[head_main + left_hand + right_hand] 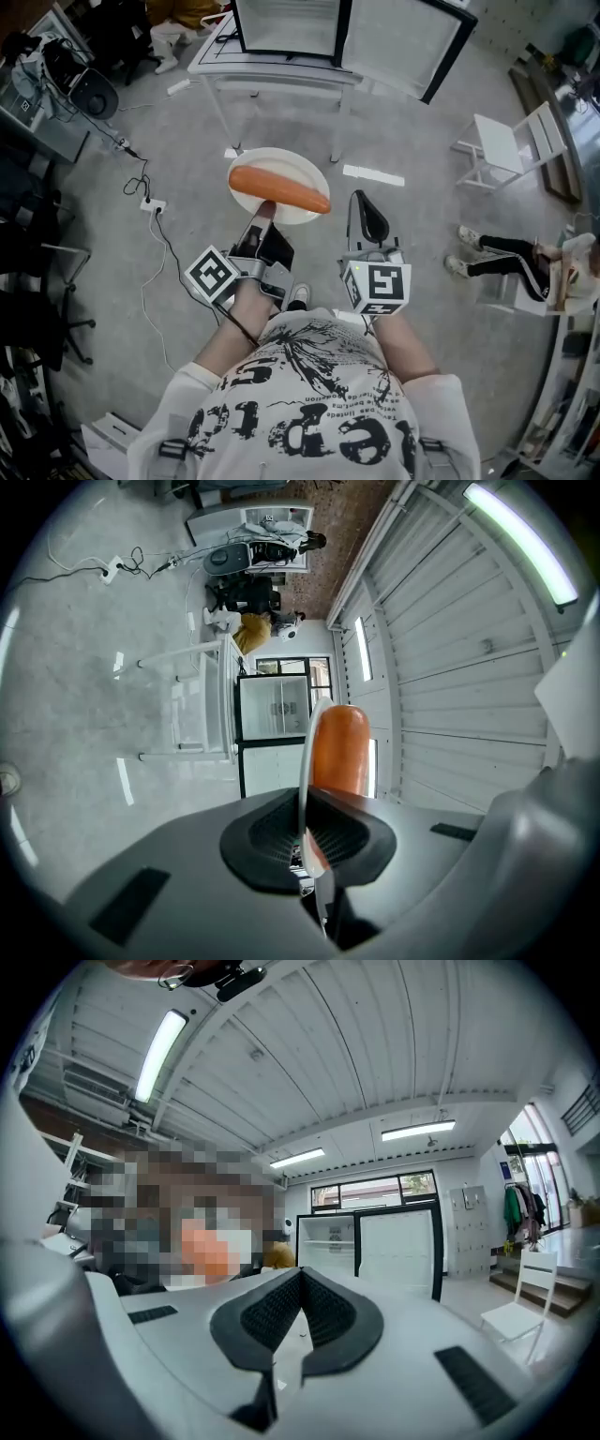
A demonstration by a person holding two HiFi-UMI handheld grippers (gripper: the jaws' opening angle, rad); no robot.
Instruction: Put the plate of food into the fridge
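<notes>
A white plate (302,207) carrying a long orange sausage (278,188) is held level above the grey floor. My left gripper (264,215) is shut on the plate's near rim. In the left gripper view the plate (306,754) shows edge-on between the closed pads, with the sausage (340,750) on its right. My right gripper (367,212) hangs beside the plate on its right, shut and holding nothing; its pads meet at the tips (299,1277). The fridge (286,25) stands ahead with its door (409,41) swung open, and the shelves (329,1239) show inside.
A white metal table (272,71) stands in front of the fridge. A white chair (511,148) and a seated person's legs (495,255) are at the right. Cables and a power strip (151,202) lie on the floor at the left, near black office chairs (37,281).
</notes>
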